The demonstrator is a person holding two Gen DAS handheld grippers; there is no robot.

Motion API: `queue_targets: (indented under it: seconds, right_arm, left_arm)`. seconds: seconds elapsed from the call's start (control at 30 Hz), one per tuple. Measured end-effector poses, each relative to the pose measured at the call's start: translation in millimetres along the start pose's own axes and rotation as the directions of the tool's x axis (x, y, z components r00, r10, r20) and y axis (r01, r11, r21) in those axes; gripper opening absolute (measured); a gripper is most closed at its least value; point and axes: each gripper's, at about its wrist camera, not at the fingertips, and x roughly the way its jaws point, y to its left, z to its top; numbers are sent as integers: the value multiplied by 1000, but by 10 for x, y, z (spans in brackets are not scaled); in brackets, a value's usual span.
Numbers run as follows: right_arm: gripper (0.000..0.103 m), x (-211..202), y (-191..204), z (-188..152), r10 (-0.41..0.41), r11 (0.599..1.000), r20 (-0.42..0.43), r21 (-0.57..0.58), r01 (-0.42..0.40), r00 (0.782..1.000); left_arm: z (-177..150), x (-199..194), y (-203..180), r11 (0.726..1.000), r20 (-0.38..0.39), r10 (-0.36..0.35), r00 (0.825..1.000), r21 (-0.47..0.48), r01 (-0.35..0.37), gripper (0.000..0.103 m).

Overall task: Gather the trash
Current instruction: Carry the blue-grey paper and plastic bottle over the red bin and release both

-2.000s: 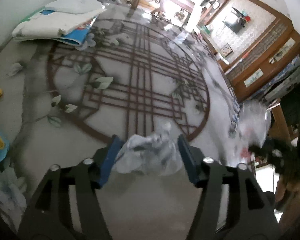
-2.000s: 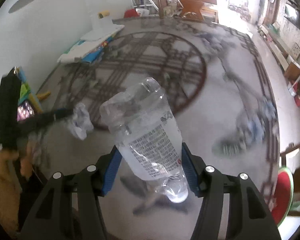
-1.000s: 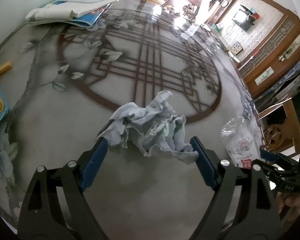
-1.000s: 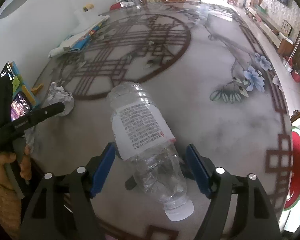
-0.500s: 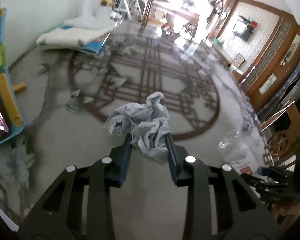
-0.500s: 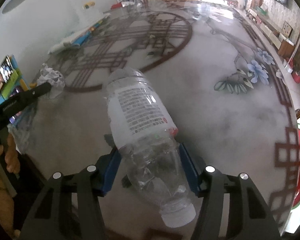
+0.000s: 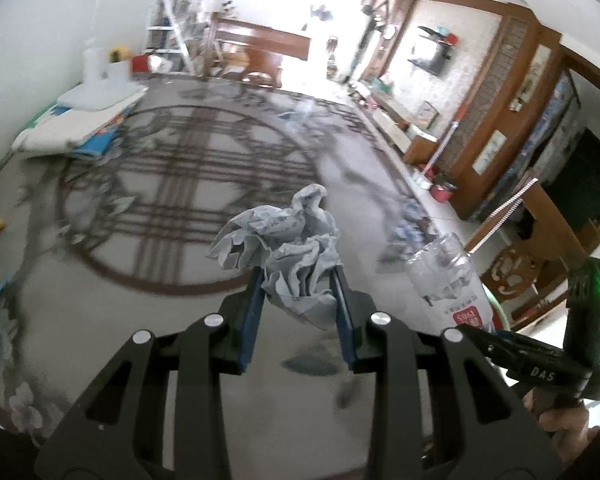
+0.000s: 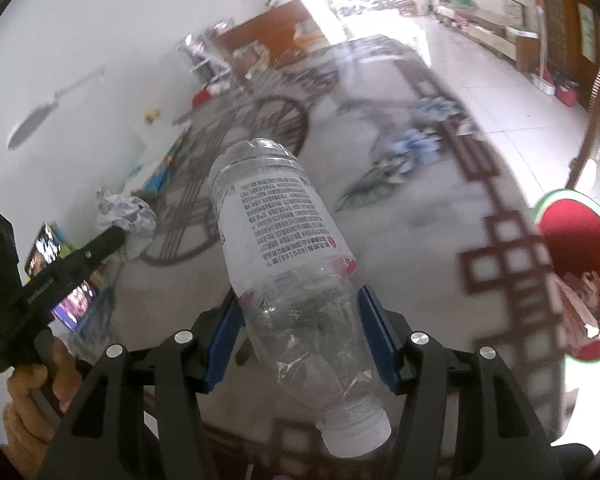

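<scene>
My left gripper [image 7: 298, 280] is shut on a crumpled grey-white paper wad [image 7: 288, 248] and holds it up above the patterned floor. My right gripper [image 8: 298, 312] is shut on a clear empty plastic bottle [image 8: 284, 256] with a white label, its cap end pointing back at the camera. The bottle also shows in the left wrist view [image 7: 448, 280] at the right. The paper wad also shows in the right wrist view [image 8: 126, 220] at the left, in the other gripper.
A red round bin with a green rim [image 8: 576, 288] holding some trash stands at the right edge. Folded bedding and mats [image 7: 80, 124] lie by the white wall. A colourful toy [image 8: 60, 268] sits low left. Wooden cabinets [image 7: 500, 120] line the right side.
Both grippers closed on their items about a second ago and have lifted them off the floor. The views now tilt up toward the room, and the red bin has come into sight.
</scene>
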Motion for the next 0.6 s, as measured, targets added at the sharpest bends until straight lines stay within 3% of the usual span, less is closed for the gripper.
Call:
queue_targets:
  seconds: [0.3,0.6]
  right_arm:
    - [57,-497,-383,89,-18,998,103,65,11,995]
    - [57,-839,-905,88,-62,985,158,170,34,986]
  left_arm:
    - [101,131,-756,992,5,-90,996,90,89,32]
    - [37,361,-1401,969,-49,-184,982,157,190,32]
